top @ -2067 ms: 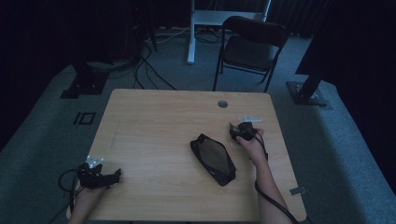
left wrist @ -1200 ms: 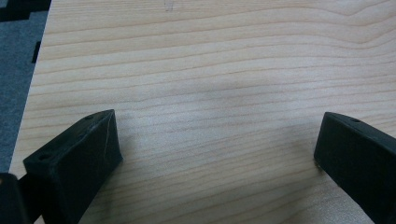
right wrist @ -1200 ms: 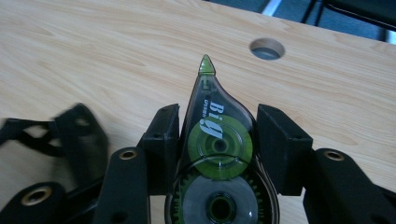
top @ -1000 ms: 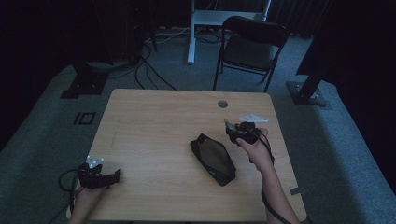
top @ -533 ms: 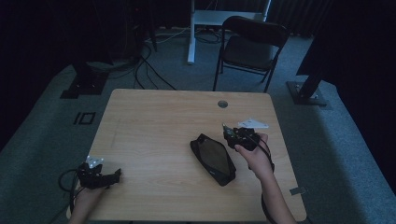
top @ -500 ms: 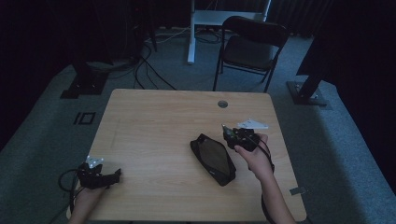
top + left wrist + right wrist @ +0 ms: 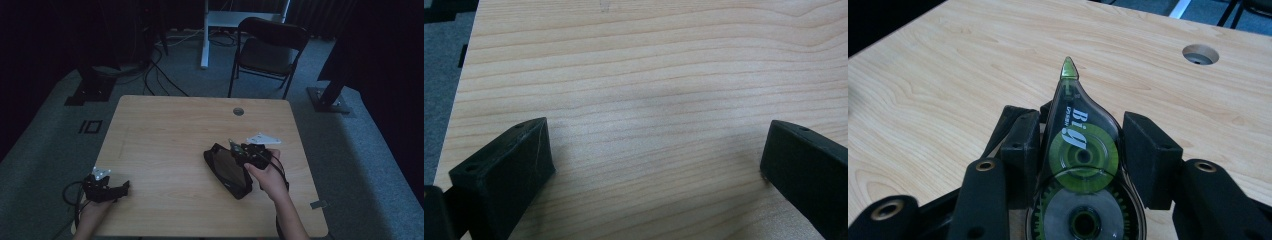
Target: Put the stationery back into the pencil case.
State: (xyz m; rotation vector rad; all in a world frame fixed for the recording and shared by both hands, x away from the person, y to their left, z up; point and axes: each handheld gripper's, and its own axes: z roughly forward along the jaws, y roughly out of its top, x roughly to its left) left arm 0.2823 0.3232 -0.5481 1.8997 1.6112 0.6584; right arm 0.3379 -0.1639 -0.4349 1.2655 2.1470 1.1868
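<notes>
A clear green correction-tape dispenser (image 7: 1083,150), marked "Big", stands with its tip pointing away. My right gripper (image 7: 1080,135) is shut on its sides. In the high view the right gripper (image 7: 236,150) hovers over the upper right edge of a black pouch (image 7: 225,172) that lies flat on the wooden table (image 7: 165,135), right of centre. Near the table's front left corner, my left gripper (image 7: 121,188) rests low. In its own view the left gripper (image 7: 656,150) is wide open over bare wood, with nothing between the jaws.
A round cable hole (image 7: 238,111) sits near the table's far edge. A dark folding chair (image 7: 270,47) stands behind the table on grey carpet. Cables and stand bases (image 7: 90,92) lie on the floor at the far left.
My right gripper has carried the tape dispenser leftward, from beside the pouch to over its upper right edge. The left gripper and the pouch have stayed put.
</notes>
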